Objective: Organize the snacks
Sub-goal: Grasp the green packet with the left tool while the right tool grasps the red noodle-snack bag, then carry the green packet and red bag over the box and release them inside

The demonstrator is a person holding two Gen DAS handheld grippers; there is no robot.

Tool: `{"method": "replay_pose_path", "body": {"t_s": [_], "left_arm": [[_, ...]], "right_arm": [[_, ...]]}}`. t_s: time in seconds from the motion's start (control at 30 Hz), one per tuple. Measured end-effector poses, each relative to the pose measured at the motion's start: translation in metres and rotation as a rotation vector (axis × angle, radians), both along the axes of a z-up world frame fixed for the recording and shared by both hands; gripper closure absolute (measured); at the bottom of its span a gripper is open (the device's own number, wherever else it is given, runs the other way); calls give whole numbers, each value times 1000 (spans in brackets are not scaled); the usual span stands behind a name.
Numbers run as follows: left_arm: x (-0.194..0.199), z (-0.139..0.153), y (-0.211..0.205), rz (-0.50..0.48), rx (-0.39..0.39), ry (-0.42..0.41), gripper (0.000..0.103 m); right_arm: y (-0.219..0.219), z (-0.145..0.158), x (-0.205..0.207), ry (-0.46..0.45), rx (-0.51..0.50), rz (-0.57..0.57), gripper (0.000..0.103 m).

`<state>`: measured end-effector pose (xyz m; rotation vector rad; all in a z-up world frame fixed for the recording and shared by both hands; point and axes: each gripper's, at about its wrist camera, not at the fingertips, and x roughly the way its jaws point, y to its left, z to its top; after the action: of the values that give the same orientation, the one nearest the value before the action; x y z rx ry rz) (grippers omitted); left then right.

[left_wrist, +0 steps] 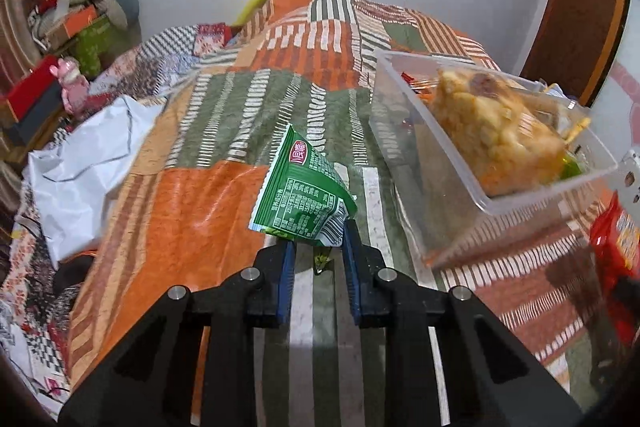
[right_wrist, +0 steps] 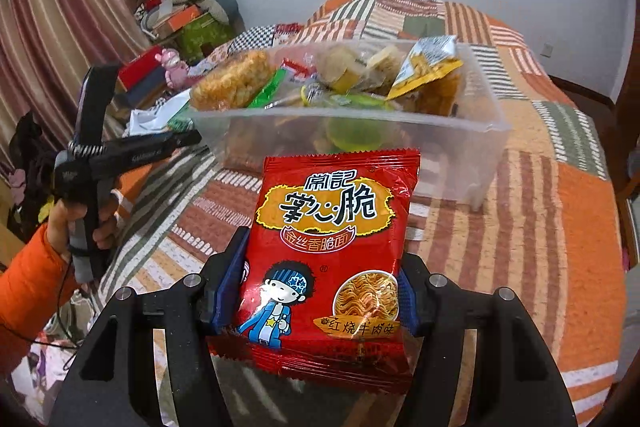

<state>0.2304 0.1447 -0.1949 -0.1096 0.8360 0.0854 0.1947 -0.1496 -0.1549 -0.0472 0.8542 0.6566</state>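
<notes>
Left wrist view: green snack packet pinched at its lower corner by the left gripper

Packet hangs above the patchwork bed, beside the clear snack bin; right gripper, its fingers closed on a red noodle packet, sits before the bin.

1. On the red noodle-snack packet we read "常記" at the top and "掌心脆" in large characters beneath it.
2. A banner below that on the same packet reads "金丝香脆面"; the label by the noodle picture reads "红烧牛肉味".
3. The green sachet bears a small red logo, a printed table and a barcode, all too small for us to read.
</notes>
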Motion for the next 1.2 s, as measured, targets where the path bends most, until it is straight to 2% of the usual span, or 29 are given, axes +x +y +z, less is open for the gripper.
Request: {"method": "replay_pose_path", "body": {"t_s": [0.23, 0.6, 0.83, 1.2], "left_arm": [[-34, 32, -9, -9, 16, -60, 81], [-56, 81, -33, -56, -1, -177, 81], [-47, 97, -53, -108, -26, -203, 81], [-15, 98, -84, -166, -45, -207, 81]], "right_arm": [[-11, 17, -6, -45, 20, -35, 44], [-25, 47, -1, -136, 43, -86, 44], [-32, 59, 13, -183, 54, -118, 44], [-39, 66, 41, -217, 74, -160, 44]]}}
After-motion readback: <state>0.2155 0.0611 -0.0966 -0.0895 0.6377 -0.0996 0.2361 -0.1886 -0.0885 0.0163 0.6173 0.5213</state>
